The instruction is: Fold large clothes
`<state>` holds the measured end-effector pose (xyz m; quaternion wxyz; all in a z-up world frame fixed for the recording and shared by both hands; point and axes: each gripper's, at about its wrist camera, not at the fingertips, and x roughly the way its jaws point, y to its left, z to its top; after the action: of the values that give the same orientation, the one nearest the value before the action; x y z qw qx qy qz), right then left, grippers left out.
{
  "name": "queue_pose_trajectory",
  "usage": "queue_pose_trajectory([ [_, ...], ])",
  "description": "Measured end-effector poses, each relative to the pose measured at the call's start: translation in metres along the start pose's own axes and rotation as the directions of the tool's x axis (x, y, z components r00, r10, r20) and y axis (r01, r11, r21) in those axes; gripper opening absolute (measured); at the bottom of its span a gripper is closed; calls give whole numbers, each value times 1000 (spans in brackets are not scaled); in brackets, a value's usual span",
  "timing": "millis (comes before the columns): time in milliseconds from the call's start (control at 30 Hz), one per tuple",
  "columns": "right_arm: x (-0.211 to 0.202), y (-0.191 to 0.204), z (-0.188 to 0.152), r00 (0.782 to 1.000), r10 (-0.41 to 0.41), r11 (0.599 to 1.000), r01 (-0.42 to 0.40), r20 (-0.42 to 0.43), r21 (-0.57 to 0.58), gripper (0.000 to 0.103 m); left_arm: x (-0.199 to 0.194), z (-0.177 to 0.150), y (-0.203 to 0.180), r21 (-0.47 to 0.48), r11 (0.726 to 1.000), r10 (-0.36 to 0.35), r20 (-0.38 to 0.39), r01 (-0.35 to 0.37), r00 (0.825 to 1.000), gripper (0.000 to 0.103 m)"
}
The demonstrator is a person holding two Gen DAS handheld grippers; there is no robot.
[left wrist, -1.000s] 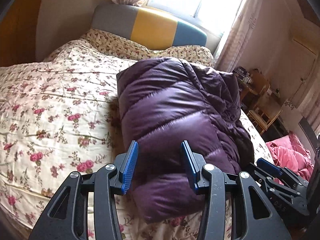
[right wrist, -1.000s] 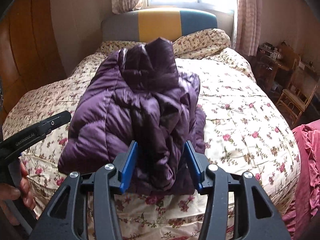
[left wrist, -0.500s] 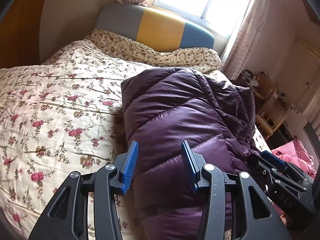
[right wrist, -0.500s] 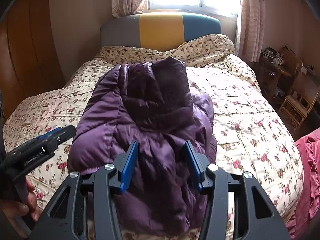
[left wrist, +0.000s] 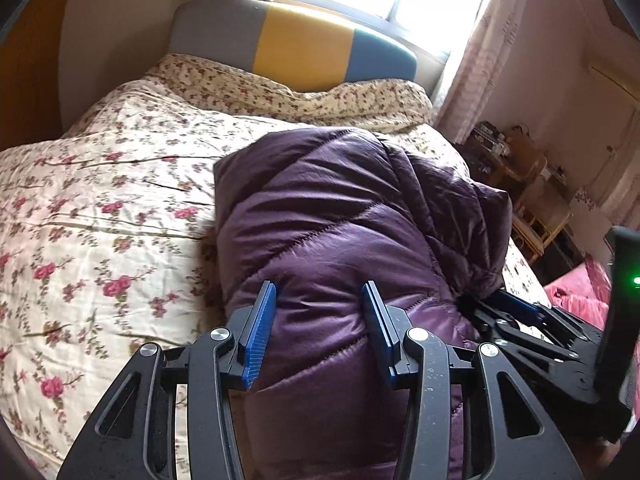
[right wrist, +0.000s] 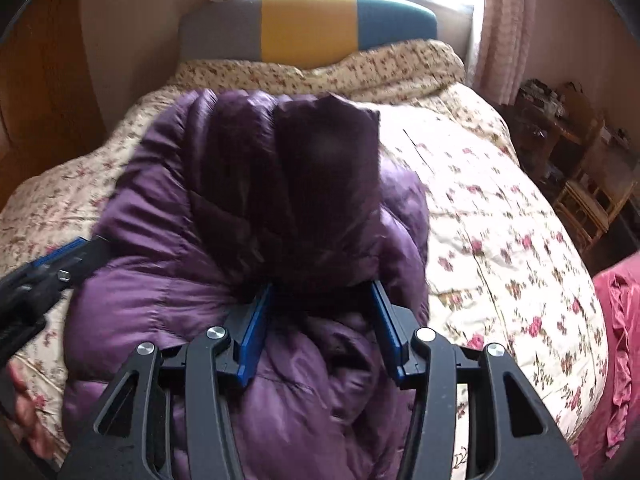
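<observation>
Jacket (left wrist: 344, 240), purple and quilted, lies bundled on the flowered bedspread (left wrist: 100, 208), partly folded. Left wrist view: the left gripper (left wrist: 320, 312) stands half spread over the near left part of the bundle, padding bulging between its blue pads (left wrist: 260, 332), probably to pin or steady that side; whether the pads press the cloth cannot be told. The right gripper (left wrist: 516, 312) reaches the jacket's right edge. Right wrist view: the right gripper (right wrist: 322, 312) also stands half spread, its tips at the dark folded layer of the jacket (right wrist: 280, 208), likely ready to take it; actual pinching cannot be told
</observation>
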<state>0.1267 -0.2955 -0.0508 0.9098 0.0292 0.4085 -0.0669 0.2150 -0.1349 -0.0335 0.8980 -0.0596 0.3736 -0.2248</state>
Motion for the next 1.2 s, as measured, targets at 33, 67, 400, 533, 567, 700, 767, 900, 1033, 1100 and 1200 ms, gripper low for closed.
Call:
queue_pose_trajectory([
  [33,4,-5,-5,1000,3,1000,-3,-12,13,48,2,-1,-2,7,1000,-3,-2,3,1000,44],
  [67,7,-8,-9,1000,4,1000,-3,-18,21,49,3,-4,-4,16,1000,-7,-5,7,1000,44],
  [400,21,-21,-30,1000,6,999,-5,-11,47,56,23,-23,9,-55,998,12,-70,-16,998,47],
  [533,31,-27,-35,1000,21,998,-21,-6,56,62,33,-29,7,-31,999,23,-78,-26,997,47],
  [567,35,-28,-35,999,31,998,-31,-7,62,64,37,-31,6,-17,999,30,-80,-31,996,47],
  [700,46,-36,-38,998,63,995,-63,0,81,66,44,-35,4,14,999,45,-75,-44,996,47],
  [767,45,-37,-38,997,71,994,-71,0,84,66,45,-36,5,15,999,41,-72,-40,997,47],
  [900,30,-39,-33,997,79,993,-79,4,84,74,35,-33,7,13,1000,20,-62,-19,998,47],
  [1033,14,-49,-31,998,52,991,-54,17,121,99,15,-25,23,-50,999,-2,-41,0,999,77],
  [1100,11,-57,-34,996,83,985,-84,12,153,99,6,-24,34,-86,996,-13,-28,10,1000,77],
  [1200,15,-64,-38,991,135,973,-132,-3,191,98,10,-25,52,-151,985,-100,-62,90,993,77],
])
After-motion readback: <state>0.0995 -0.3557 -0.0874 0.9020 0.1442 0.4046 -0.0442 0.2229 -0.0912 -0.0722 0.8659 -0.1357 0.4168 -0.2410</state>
